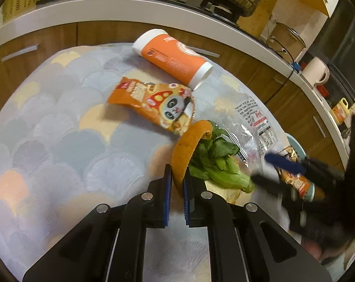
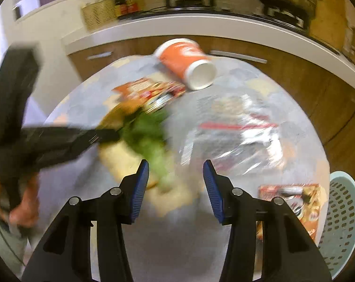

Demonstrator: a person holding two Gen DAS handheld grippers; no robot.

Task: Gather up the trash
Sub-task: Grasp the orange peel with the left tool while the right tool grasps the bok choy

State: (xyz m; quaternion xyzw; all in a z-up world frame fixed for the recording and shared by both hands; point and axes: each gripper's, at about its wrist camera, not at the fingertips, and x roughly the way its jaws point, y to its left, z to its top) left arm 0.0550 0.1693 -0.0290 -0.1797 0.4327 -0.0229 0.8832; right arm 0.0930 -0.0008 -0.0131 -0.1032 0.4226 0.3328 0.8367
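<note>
Orange peel (image 1: 184, 150), curled with dark specks, sits pinched in the left gripper (image 1: 176, 183); the blurred right gripper (image 2: 176, 188) seemingly gapes empty.

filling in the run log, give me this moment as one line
task: collect trash | left gripper: shut on orange peel | right gripper: open, empty, over greens | basket: at table edge

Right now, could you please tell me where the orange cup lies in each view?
Left wrist: the orange cup lies upper centre, open mouth toward lower right.
Right wrist: upper centre, mouth facing the camera.
Shared landmark: the panda wrapper just below it.
</note>
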